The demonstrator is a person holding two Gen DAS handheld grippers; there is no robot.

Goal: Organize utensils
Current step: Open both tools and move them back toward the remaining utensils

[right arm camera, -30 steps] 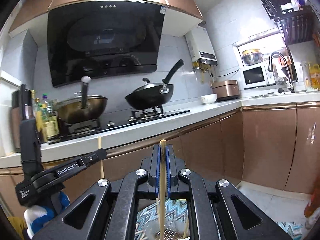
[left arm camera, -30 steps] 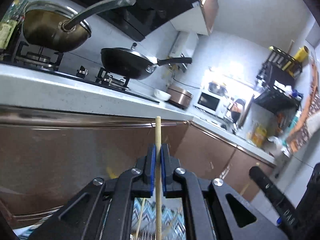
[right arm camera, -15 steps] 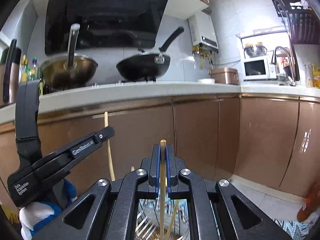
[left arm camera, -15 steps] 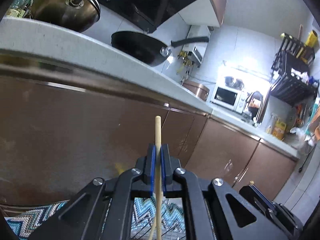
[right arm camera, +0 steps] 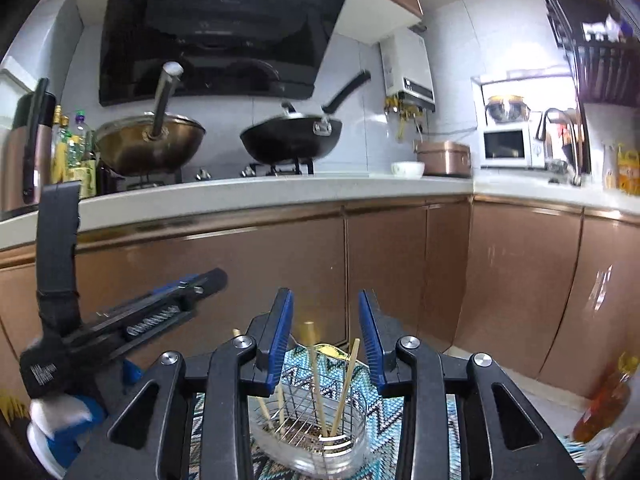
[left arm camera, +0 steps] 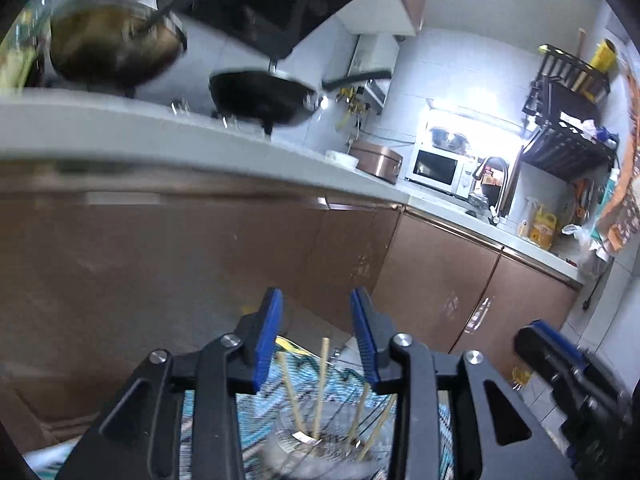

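Both pairs of tongs aimed slightly downward at one and the same spot.

Left tongs [left arm camera: 318,334]: partway apart, jaws only just opening, blue pads pressing on nothing, so nothing held. Right tongs [right arm camera: 326,332]: likewise partway apart, likewise just opening, likewise empty.

Below and just ahead of both: a glass holder [right arm camera: 356,432] with a wire rack inside, standing on a patterned mat [right arm camera: 384,408] in front of the brown cabinet doors [right arm camera: 400,264], lower than the table [right arm camera: 280,190] with its two pans.

Inside the holder: several chopsticks, tips down in the rack, long axes roughly upright and pointing back up toward the tongs. One chopstick [left arm camera: 322,384] rising toward the gap of the left tongs, its top just under the pads, touching neither. A second chopstick [right arm camera: 316,376], blurred at the top, standing in the gap of the right tongs, again apart from both pads. The rest leaning off to either side.

Judged step: drop-off of two sticks, done or all but done, both seemingly loose in the rack.

Likely next: draw each pair of tongs straight up along the sticks' own axis rather than sideways, or risk knocking an upright stick or tipping the holder.

Hard to call either hand nearer, with the holder about centred under each and the two pairs of tongs close side by side.
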